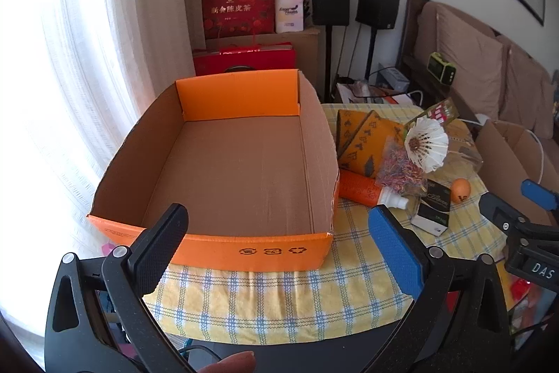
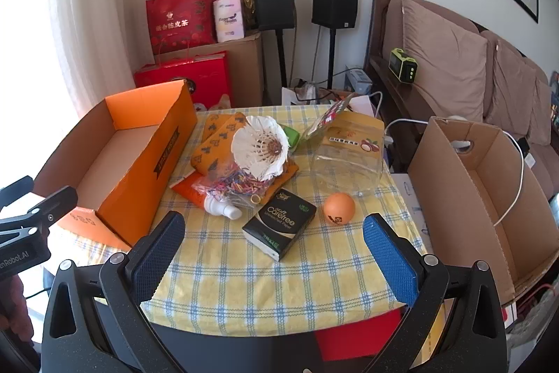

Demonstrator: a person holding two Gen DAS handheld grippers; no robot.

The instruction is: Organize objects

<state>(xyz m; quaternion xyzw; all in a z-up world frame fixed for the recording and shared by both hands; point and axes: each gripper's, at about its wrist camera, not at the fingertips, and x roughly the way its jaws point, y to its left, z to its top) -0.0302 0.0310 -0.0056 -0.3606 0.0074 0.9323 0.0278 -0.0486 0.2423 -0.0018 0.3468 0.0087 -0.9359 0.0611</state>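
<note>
At the left of the bench (image 2: 279,285), on its yellow checked cloth, sits the orange cardboard box (image 1: 223,170) — open-topped and bare inside, the likely place for the clutter; the left claw (image 1: 279,247) hangs over its near wall, released, jaws wide with nothing between them. Just right of the box lies the pile: an orange patterned cloth (image 2: 213,145), an orange spray bottle (image 2: 209,200) with its white cap pointing near, a clear bag of coloured rubber bands (image 2: 237,186) lying across it, and a white shuttlecock (image 2: 260,149) perched on top. Nearer and apart from the pile lie a black tissue pack (image 2: 279,222) and an orange ball (image 2: 339,208); behind the ball stands a clear pouch (image 2: 346,159). The right claw (image 2: 274,245) hovers low over the near edge, likewise released and holding nothing.

The tissue pack looks the soundest first pick — flat, free-standing, nearest the right claw; I would close on its long sides, lift clear, then carry it left over the box wall. The ball may roll if nudged, so come straight down on it; take the shuttlecock by its cork, not its feathers.
</note>
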